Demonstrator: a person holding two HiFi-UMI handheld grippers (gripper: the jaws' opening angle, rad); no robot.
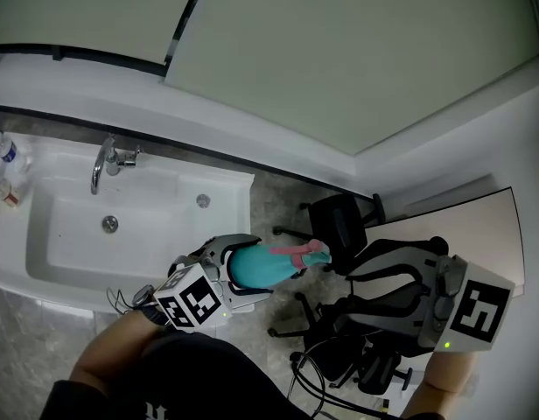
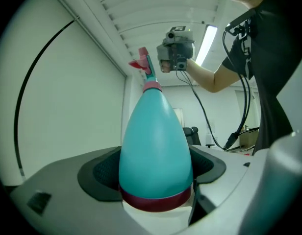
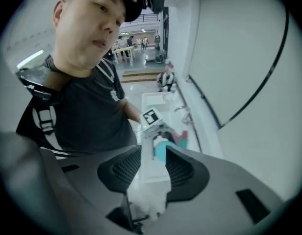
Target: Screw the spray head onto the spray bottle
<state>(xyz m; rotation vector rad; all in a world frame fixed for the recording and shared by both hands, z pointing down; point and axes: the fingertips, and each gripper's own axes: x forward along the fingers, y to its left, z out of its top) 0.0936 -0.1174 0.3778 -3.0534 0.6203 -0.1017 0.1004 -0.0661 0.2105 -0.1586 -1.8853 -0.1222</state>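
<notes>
A teal spray bottle (image 1: 265,268) lies level in my left gripper (image 1: 239,271), which is shut on its wide lower body. The spray head (image 1: 306,252), pink collar and teal top, sits on the neck and points right. In the left gripper view the bottle (image 2: 156,146) fills the space between the jaws, a dark red band at its base. The spray head (image 2: 148,75) stands up at its far end. My right gripper (image 1: 366,296) hangs apart at the right, pointing steeply down, open and holding nothing. It shows far off as the right gripper (image 2: 175,50) beyond the spray head.
A white sink (image 1: 42,234) with a chrome faucet (image 1: 103,163) is at the left, small bottles (image 1: 7,151) on its corner. A black office chair (image 1: 339,221) stands beyond the bottle. Cables (image 1: 322,374) trail below the right gripper. A wall runs behind the sink.
</notes>
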